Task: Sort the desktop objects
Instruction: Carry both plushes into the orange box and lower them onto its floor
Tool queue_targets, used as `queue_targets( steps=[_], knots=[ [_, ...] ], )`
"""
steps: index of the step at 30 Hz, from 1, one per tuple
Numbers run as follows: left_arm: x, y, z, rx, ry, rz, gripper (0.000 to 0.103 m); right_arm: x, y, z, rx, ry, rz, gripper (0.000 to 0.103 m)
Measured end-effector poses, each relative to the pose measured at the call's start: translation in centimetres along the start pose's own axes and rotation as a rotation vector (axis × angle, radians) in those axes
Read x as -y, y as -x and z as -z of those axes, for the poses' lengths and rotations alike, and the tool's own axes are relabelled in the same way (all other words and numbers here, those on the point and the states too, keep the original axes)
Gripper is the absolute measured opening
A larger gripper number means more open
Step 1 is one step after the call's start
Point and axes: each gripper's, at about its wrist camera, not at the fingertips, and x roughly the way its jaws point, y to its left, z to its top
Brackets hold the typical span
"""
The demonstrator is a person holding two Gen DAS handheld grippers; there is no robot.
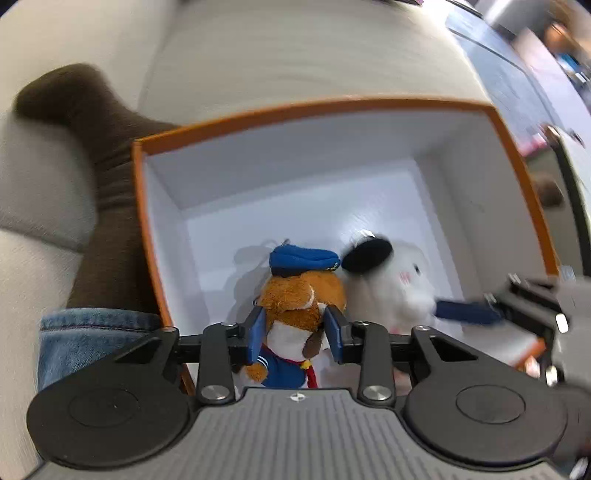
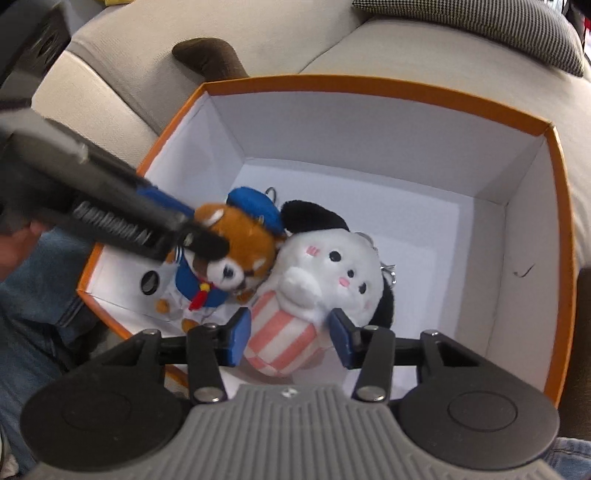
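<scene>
A beige sofa [image 2: 369, 48] fills the upper part of both frames, its cushions ribbed and softly lit. A houndstooth cushion [image 2: 480, 26] lies at the upper right of the right wrist view. In the left wrist view, the upper right corner shows a blurred grey floor [image 1: 517, 81] and indistinct furniture beyond the sofa's edge.

Both wrist views look steeply down, close past their own tongs, sharing the orange box [image 1: 528, 192] [image 2: 561, 258] interior from opposite sides.

Left gripper [image 1: 295, 334] pinched narrow; right gripper [image 2: 286, 336] half-spread, angled steeply down.
</scene>
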Motion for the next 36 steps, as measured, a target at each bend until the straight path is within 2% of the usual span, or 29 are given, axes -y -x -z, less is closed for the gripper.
queue_targets(
  steps=[1,3,5,7,9,11,13,15,18,22,24,26,30,36],
  knots=[
    [0.0,-0.2,-0.3,-0.004,0.033,-0.025,0.029,-0.2,0.1,-0.1,0.003,0.005,0.015,0.053],
    [0.3,-0.3,-0.7,-0.004,0.056,-0.035,0.029,-0.3,0.1,-0.2,0.014,-0.003,0.034,0.063],
    [1.1,-0.8,-0.7,-0.041,0.043,0.0,0.029,-0.5,-0.2,-0.4,0.01,-0.02,0.052,0.067],
    [1.5,-1.0,-0.6,-0.045,0.027,0.008,0.029,-0.9,-0.6,-0.6,0.021,-0.004,0.098,0.067],
    [1.8,-0.7,-0.4,-0.012,-0.007,-0.036,0.03,-1.1,-1.0,-0.7,0.02,0.025,0.161,0.065],
    [2.1,-0.9,-0.3,-0.002,-0.046,-0.084,0.034,-0.8,-1.1,-0.6,0.011,0.031,0.176,0.064],
    [2.7,-1.2,0.1,-0.016,-0.096,-0.098,0.037,-0.2,-0.9,-0.4,0.006,0.018,0.158,0.064],
    [3.9,-1.8,0.2,-0.024,-0.151,-0.121,0.054,0.6,-0.7,-0.3,0.001,-0.012,0.14,0.064],
    [4.2,-2.6,0.7,-0.037,-0.208,-0.166,0.057,1.8,-0.5,-0.3,0.002,-0.06,0.109,0.064],
    [4.1,-3.9,0.7,-0.056,-0.189,-0.155,0.051,2.5,-0.3,0.1,0.006,-0.078,0.083,0.064],
    [3.9,-3.4,0.8,-0.052,-0.172,-0.143,0.043,2.9,-0.4,0.2,0.012,-0.089,0.069,0.064],
    [3.5,-2.9,0.8,-0.074,-0.146,-0.121,0.04,3.5,-0.3,0.2,0.017,-0.115,0.05,0.063],
    [2.8,-2.1,1.4,-0.163,-0.11,-0.083,0.038,4.4,-0.3,0.3,0.025,-0.195,-0.001,0.06],
    [3.0,-1.2,1.5,-0.187,-0.108,-0.117,0.037,4.2,-0.9,0.3,-0.02,-0.283,-0.139,0.057]
  ],
)
